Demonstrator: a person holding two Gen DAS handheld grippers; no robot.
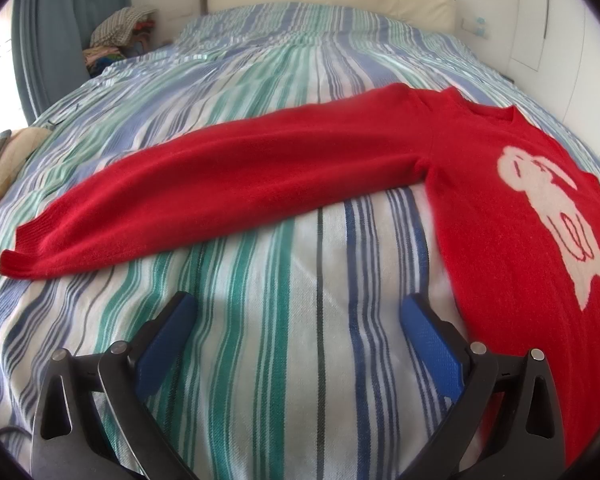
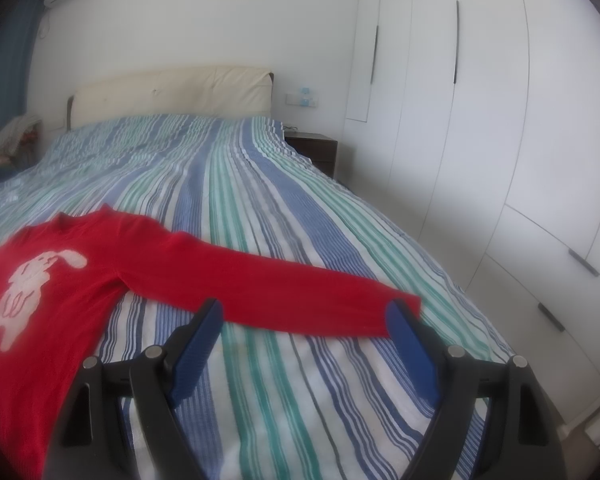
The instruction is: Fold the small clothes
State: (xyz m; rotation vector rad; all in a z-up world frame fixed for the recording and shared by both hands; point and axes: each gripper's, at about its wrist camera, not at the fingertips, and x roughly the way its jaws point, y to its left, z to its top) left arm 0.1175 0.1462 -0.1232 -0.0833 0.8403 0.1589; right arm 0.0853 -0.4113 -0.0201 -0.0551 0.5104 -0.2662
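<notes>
A red sweater (image 1: 480, 184) with a white rabbit design lies flat, front up, on the striped bed. In the left wrist view its left sleeve (image 1: 204, 184) stretches out to the left, cuff at far left. My left gripper (image 1: 298, 308) is open and empty, hovering over bare bedspread just below that sleeve, beside the sweater's body. In the right wrist view the sweater (image 2: 52, 280) is at the left and its right sleeve (image 2: 280, 288) stretches right. My right gripper (image 2: 304, 316) is open and empty, just in front of that sleeve near its cuff.
The bed (image 2: 340, 240) has a blue, green and white striped cover and a cream headboard (image 2: 172, 92). A pile of clothes (image 1: 120, 36) sits at the far left by a curtain. White wardrobes (image 2: 500, 120) and a dark nightstand (image 2: 316, 152) stand to the right.
</notes>
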